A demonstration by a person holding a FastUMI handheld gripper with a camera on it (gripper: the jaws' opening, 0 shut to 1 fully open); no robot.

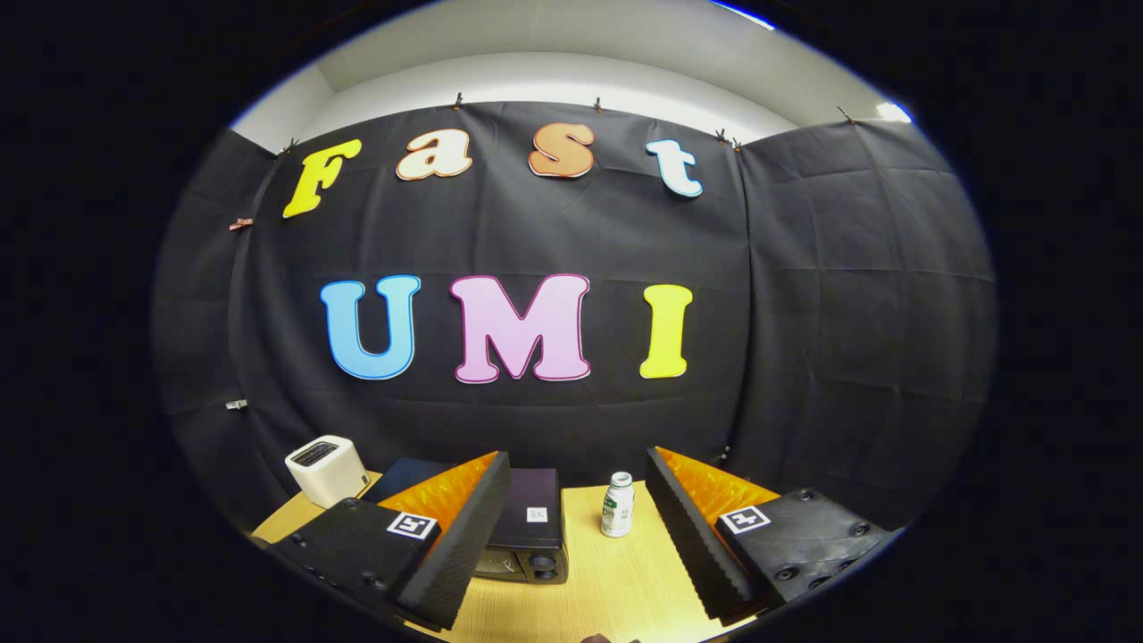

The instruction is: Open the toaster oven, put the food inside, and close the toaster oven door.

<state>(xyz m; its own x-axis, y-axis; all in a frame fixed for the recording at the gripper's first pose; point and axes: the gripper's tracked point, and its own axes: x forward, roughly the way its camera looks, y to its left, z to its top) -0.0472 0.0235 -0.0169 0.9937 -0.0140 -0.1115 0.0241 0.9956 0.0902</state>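
**Tabletop layout, seen from the claw**

Toaster oven [527, 527] sits on the tabletop [607, 580], just ahead of the claw [571, 572], partly behind its left finger [455, 545]. Small bottle [617, 505] stands upright to the oven's right, near it but apart, between the two fingers and beyond their tips. Pop-up toaster [325, 470] sits far left at the tabletop's back corner, well apart from the oven. Booth wall runs right behind all three. Claw fingers spread wide, nothing between the pads, above the tabletop's near part.
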